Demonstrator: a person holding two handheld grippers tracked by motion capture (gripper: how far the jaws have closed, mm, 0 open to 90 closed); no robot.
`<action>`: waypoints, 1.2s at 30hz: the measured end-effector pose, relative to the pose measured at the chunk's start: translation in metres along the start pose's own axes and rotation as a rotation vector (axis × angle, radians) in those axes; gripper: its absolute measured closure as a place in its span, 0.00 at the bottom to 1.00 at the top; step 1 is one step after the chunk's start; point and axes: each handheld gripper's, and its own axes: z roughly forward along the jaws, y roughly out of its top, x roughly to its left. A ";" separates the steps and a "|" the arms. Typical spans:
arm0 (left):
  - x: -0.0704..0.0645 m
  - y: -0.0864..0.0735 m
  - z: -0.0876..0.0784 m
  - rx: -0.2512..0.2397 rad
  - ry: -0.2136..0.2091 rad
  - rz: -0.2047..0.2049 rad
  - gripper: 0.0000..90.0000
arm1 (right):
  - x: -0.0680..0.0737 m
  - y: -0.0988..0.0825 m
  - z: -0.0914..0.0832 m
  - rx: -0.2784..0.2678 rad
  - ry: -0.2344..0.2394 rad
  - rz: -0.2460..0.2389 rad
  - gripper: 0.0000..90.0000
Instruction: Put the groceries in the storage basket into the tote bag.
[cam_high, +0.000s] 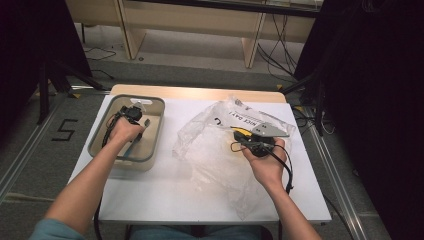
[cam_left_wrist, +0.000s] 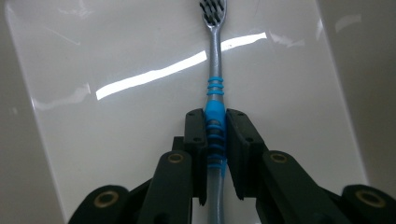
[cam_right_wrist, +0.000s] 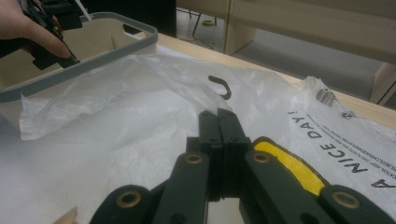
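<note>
White table (cam_high: 165, 195), grey floor. My left gripper (cam_left_wrist: 215, 140) clamps a toothbrush (cam_left_wrist: 215, 70), bristles pointing away; my right gripper (cam_right_wrist: 218, 135) is closed on a plastic bag (cam_right_wrist: 116, 135).

Left tongs (cam_left_wrist: 215, 140) clamped — right tongs (cam_right_wrist: 218, 140) shut, forearms extended.

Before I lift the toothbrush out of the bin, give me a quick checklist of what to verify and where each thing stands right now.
1. Left claw on the toothbrush: ok, pads press on both sides of the blue grip section.
2. Grip centred: ok, the handle runs straight between the jaws, bristle head pointing away.
3. Toothbrush free of the bin: cannot tell, it lies flat on the bin floor; nothing shows on top of it.
4. Right claw holding the plastic bag: ok, jaws shut with a fold of bag pinched at the tips.
5. Bag mouth open for the toothbrush: cannot tell, it looks crumpled and flat on the table.
</note>
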 end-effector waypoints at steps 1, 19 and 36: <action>0.000 0.000 0.000 -0.001 0.000 -0.005 0.87 | 0.000 0.000 0.000 0.000 0.000 0.001 1.00; 0.005 -0.004 -0.002 -0.034 -0.008 -0.006 0.88 | 0.000 0.000 0.001 -0.001 -0.001 0.002 1.00; 0.009 -0.005 -0.017 -0.150 -0.005 -0.013 0.88 | 0.001 0.000 0.001 -0.002 0.002 0.001 1.00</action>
